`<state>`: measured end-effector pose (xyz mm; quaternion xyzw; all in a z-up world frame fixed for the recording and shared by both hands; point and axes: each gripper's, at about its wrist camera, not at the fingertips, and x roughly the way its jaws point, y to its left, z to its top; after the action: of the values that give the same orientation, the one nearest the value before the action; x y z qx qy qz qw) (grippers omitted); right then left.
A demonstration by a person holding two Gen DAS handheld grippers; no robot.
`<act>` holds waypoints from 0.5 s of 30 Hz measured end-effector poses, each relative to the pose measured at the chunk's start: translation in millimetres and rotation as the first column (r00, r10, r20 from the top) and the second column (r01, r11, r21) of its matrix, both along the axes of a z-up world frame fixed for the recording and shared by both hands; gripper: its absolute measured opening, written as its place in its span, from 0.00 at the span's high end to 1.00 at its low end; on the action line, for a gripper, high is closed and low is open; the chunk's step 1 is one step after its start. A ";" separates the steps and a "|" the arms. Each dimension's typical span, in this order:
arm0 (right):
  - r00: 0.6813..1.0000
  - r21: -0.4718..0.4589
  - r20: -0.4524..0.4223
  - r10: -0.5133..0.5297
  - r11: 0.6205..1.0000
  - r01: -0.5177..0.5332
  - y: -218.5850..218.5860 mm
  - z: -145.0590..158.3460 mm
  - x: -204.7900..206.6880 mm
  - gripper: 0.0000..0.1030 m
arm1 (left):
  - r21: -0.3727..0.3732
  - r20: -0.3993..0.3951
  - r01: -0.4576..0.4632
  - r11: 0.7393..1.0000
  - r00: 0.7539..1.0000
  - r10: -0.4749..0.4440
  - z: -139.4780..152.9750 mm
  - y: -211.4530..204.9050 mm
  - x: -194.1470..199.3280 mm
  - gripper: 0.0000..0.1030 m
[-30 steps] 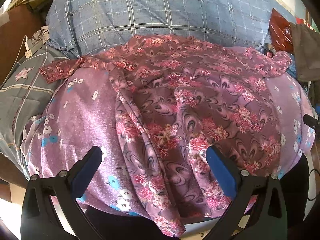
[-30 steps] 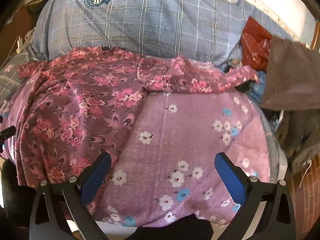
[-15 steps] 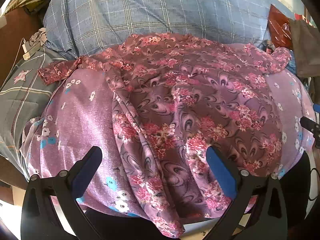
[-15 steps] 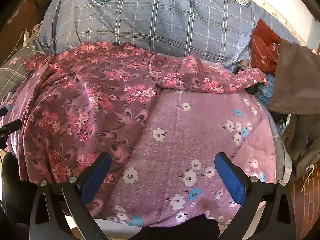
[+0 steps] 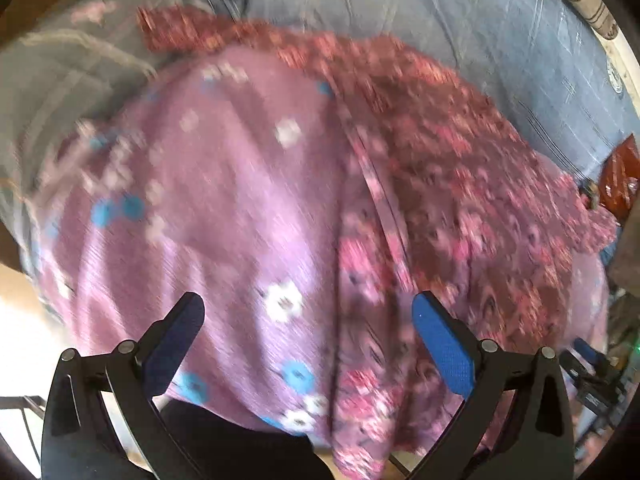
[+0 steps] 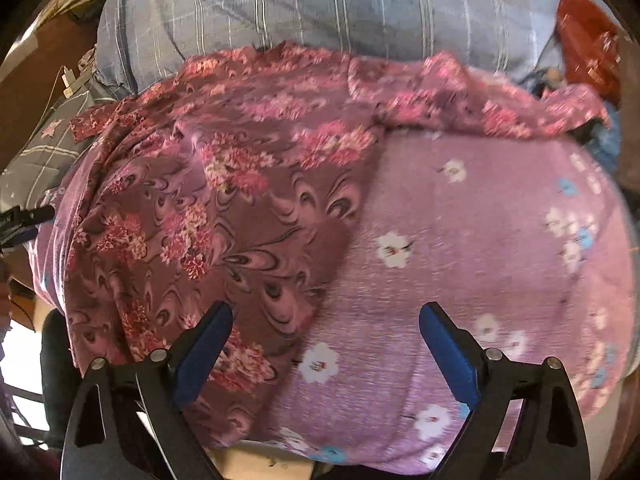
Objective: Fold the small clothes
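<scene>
A blue checked quilt (image 6: 360, 12) fills the far side of both wrist views. Against its near edge lies a lilac sheet (image 6: 500, 240) printed with small white and blue flowers, bulging like a cushion and running down to the near edge of the surface.

Spread on that sheet is the garment (image 6: 224, 208), a maroon-pink cloth with pink blossoms and dark swirls. It is unfolded. In the right view it covers the sheet's left half, and one sleeve runs along the sheet's far edge to the right. In the blurred left view it covers the sheet's right half (image 5: 460, 184), with a sleeve reaching out past the sheet's far left corner.

The left gripper (image 5: 308, 336) hangs over the sheet, near the garment's side edge, its blue pads wide apart and empty.

The right gripper (image 6: 326, 344) hangs over the garment's other side edge; its jaws stand wide and are closing, gripping nothing.
</scene>
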<state>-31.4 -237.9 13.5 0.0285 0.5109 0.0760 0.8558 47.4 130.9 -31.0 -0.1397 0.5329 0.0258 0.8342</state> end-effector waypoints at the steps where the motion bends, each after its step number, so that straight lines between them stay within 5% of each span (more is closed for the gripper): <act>1: 1.000 0.013 -0.018 -0.001 1.000 0.001 1.7 -6.3 2.1 0.08 | -0.025 -0.025 0.020 1.000 0.999 -0.020 -7.2 -4.7 -0.4 0.00; 5: 1.000 0.004 -0.008 0.018 1.000 -0.018 11.8 -13.8 -1.6 0.08 | -0.004 -0.101 0.134 0.991 0.986 -0.134 -30.0 -38.7 -1.3 0.00; 7: 0.999 0.021 0.008 0.051 0.998 -0.051 17.4 -12.0 -6.1 0.19 | 0.070 -0.116 0.191 0.979 0.976 -0.182 -37.3 -57.8 -2.1 0.08; 9: 0.995 0.015 0.022 0.097 0.995 -0.098 26.9 -11.7 -12.1 0.49 | 0.152 -0.113 0.210 0.966 0.974 -0.194 -39.2 -68.7 -0.6 0.15; 10: 0.994 0.004 0.031 0.107 0.994 -0.107 29.3 -11.4 -14.4 0.61 | 0.151 -0.094 0.208 0.966 0.976 -0.195 -35.8 -69.9 -1.1 0.37; 11: 0.992 0.030 0.036 0.119 0.992 -0.120 29.8 -9.6 -15.7 0.93 | 0.151 -0.075 0.208 0.966 0.977 -0.198 -30.3 -69.9 -1.3 0.56; 12: 0.993 0.059 0.029 0.118 0.991 -0.119 27.2 -9.0 -15.2 0.95 | 0.151 -0.072 0.219 0.964 0.975 -0.210 -22.9 -68.7 0.1 0.82; 13: 0.994 0.083 0.027 0.109 0.990 -0.111 22.7 -6.8 -14.7 0.95 | 0.138 -0.075 0.212 0.967 0.976 -0.204 -16.8 -64.0 1.1 0.93; 15: 0.995 0.129 0.057 0.086 0.987 -0.093 6.5 8.9 -14.9 0.96 | 0.103 -0.076 0.185 0.977 0.981 -0.178 -4.8 -52.1 -1.9 0.94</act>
<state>-46.4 -231.4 22.4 0.0601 0.4834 0.1487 0.8606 45.5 78.7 -35.8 -0.0438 0.5688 -0.0166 0.8211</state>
